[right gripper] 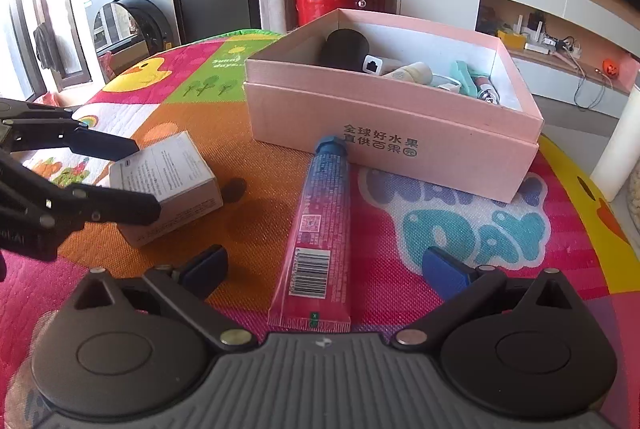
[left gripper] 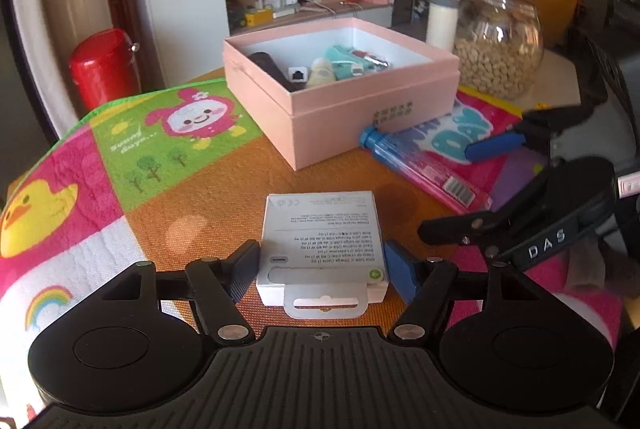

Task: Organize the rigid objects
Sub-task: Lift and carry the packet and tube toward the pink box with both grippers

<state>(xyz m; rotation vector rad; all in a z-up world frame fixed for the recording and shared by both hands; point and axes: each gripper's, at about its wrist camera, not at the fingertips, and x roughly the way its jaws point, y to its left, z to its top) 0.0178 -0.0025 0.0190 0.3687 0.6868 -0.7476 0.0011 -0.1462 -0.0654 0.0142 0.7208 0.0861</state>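
The left hand-held gripper is clamped on a small white box. The right hand-held gripper is spread wide, straddling the toothpaste tube without touching it.

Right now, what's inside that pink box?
The pink box holds a black cylinder, a white adapter, a cream bottle and teal items. The near wall hides whatever lies beneath them.
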